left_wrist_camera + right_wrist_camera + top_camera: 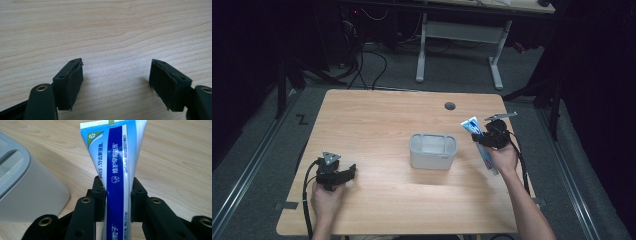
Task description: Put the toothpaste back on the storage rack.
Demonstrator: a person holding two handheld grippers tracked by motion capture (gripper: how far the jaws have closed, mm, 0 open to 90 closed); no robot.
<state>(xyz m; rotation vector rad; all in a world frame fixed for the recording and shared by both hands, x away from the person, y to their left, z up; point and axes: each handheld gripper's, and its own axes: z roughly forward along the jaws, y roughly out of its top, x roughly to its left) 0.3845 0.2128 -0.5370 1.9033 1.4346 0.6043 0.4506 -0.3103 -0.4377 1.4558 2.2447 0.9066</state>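
In the high view a pale wood-grain bench (377,120) with a round grommet hole (450,106) stands on grey carpet in a dark room, a white-legged desk (459,35) and loose cables (367,65) behind it; a grey tub (433,151) sits mid-bench, the left claw (348,172) lies near the front left edge, and the right claw (486,134) lifts a toothpaste tube (473,126) just right of the tub. In the left gripper view the left claw (116,75) is spread wide over bare wood (107,30), with nothing between its 2 jaws. In the right gripper view the right claw (117,195) is pinching the blue-and-white toothpaste tube (116,157) across its middle, crimped end farthest from the camera, above the bench (175,165) with the tub (27,192) to its left.
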